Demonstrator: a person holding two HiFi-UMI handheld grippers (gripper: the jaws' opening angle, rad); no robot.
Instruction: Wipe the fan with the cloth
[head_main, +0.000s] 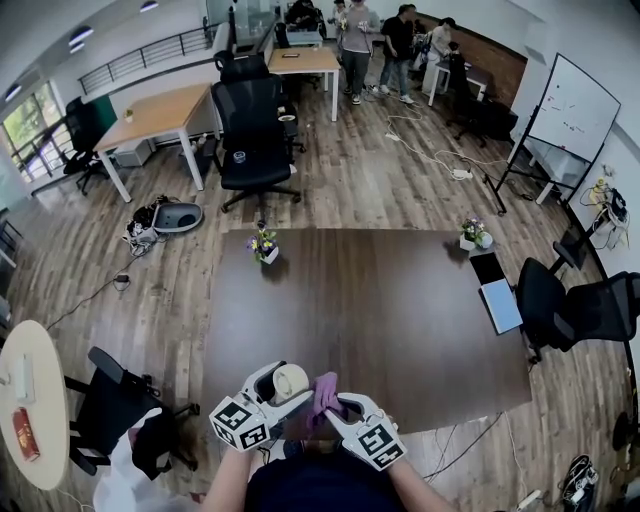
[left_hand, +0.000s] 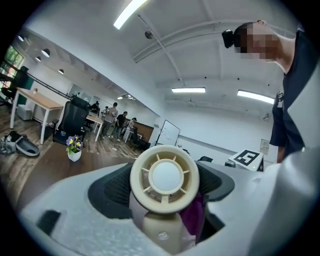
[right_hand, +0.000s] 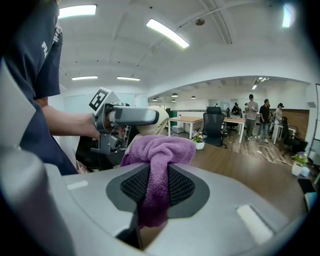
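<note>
1. Together, two tools meet over the near edge of the desk (head_main: 380, 310). The left tool (head_main: 283, 392) has its jaws spread wide and clamped on the fan; the right tool (head_main: 336, 406) has its jaws narrow, pinching the cloth.
2. One small cream fan (left_hand: 165, 176) sits upright between the left tool's pads, grille toward that camera.
3. One purple cloth (right_hand: 157, 155) bunches just beside the fan, behind its right side.
4. Two flowerpots stand well apart at the desk's far edge, one left (head_main: 265, 245) and one right (head_main: 473, 235).
5. One flat device (head_main: 500, 305) lies at the right edge, beside one black chair (head_main: 570, 305).
</note>
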